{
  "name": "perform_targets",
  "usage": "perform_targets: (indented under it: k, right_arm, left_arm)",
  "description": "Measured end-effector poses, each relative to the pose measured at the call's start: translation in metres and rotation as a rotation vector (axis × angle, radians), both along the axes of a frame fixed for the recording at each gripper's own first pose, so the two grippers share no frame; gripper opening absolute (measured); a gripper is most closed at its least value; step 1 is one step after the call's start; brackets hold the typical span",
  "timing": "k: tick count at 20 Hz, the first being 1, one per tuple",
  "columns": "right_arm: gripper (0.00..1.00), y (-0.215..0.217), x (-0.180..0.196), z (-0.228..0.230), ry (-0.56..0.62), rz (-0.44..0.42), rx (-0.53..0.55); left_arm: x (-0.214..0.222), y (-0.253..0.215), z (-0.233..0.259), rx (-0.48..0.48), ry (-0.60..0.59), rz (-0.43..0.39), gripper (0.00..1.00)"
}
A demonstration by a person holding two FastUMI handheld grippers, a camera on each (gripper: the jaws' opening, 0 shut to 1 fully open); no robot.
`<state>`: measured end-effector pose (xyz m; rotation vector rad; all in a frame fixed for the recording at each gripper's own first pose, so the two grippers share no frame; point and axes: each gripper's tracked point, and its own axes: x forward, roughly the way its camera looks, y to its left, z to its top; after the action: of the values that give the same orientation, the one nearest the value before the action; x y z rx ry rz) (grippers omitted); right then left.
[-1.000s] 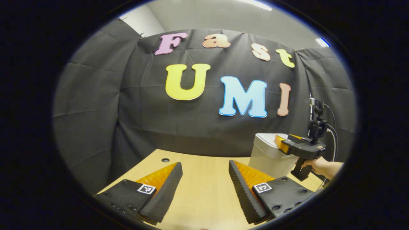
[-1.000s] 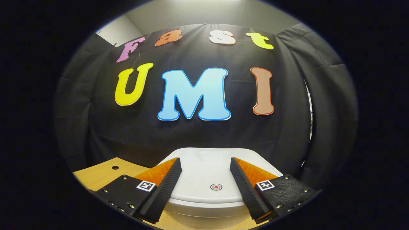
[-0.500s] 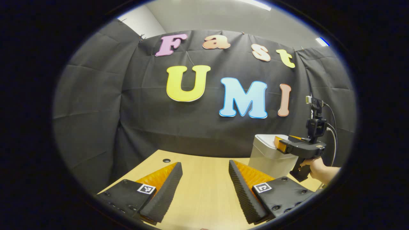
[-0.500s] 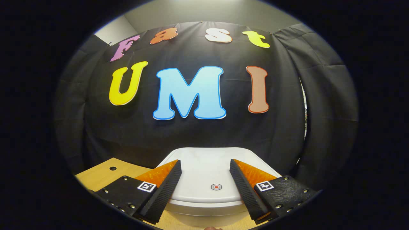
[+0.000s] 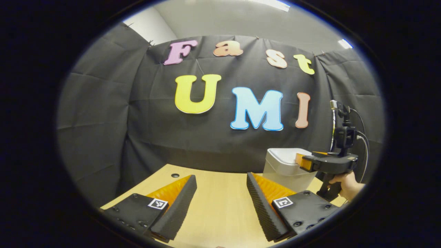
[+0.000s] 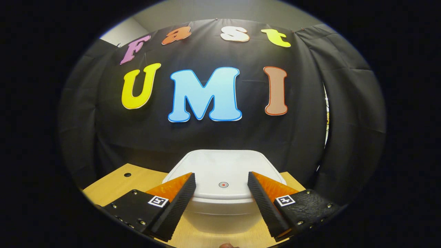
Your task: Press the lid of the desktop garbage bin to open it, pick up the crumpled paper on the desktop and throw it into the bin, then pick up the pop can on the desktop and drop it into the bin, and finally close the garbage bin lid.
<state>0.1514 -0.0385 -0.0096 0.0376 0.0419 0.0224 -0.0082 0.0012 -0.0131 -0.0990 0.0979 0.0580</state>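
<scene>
Black cloth (image 5: pixel 103 113) hangs behind the pale wood desktop (image 5: pixel 217 206) on which everything stands.

Left gripper view: my left gripper (image 5: pixel 221 181) is over bare desktop, fingers spread wide, nothing between them. A small round hole (image 5: pixel 175 175) in the desktop lies ahead, a little to the left of the left finger. The garbage bin (image 5: pixel 286 168), white with a rounded lid, stands ahead and to the right of this gripper, near the cloth, well apart from its fingertips. Farther off on that side my right gripper (image 5: pixel 303 162) reaches in over the near right part of the bin's top; my hand (image 5: pixel 346 181) grips its handle below, and a cable (image 5: pixel 363 144) runs from the mount on top of it. From this angle I cannot tell whether its tips touch the lid.

Right gripper view: the fingers stand wide apart with nothing held. The bin sits straight ahead and slightly below, centred in the gap between them. Its lid (image 6: pixel 222 165) is down, flat on the body. The small round button (image 6: pixel 223 185), red at the centre, lies near the lid's front edge, almost midway between the two fingertips and just beyond them. The left finger overlaps the lid's front left corner in the picture, the right finger its front right corner; contact cannot be judged. Desktop shows to the left of the bin, with the same hole (image 6: pixel 127 174), and below the bin's front wall.
</scene>
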Motion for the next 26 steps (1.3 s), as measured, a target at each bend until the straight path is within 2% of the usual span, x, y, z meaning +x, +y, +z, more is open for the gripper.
perform_targets:
  k: [3, 4, 7, 10, 16, 22, 26]
  right_arm:
    - [0.97, 0.001, -0.021, 0.007, -0.009, 0.043, -0.004]
    - [0.94, 0.003, -0.028, 0.009, -0.007, 0.059, 0.0]
    - [0.97, 0.009, -0.054, 0.015, -0.017, 0.126, -0.004]
    - [0.97, 0.005, -0.074, 0.026, -0.056, 0.124, -0.04]
    - [0.97, 0.03, -0.11, 0.042, -0.134, 0.137, -0.074]
    - [0.97, 0.058, -0.118, 0.047, -0.169, 0.177, -0.081]
    - [0.97, 0.07, -0.111, 0.057, -0.208, 0.176, -0.08]
  left_arm:
    - [0.007, -0.019, -0.004, 0.001, -0.004, -0.004, 0.96]
    - [0.01, -0.026, -0.005, 0.003, -0.006, -0.005, 0.96]
    - [0.019, -0.043, -0.007, -0.006, -0.018, -0.009, 0.96]
    - [0.026, -0.049, -0.009, -0.015, -0.027, -0.008, 0.95]
    - [0.031, -0.039, -0.012, -0.003, -0.026, 0.022, 0.95]
    - [0.026, -0.026, -0.003, 0.076, -0.036, 0.015, 0.95]
    - [0.025, -0.024, -0.007, -0.002, -0.044, 0.012, 0.95]
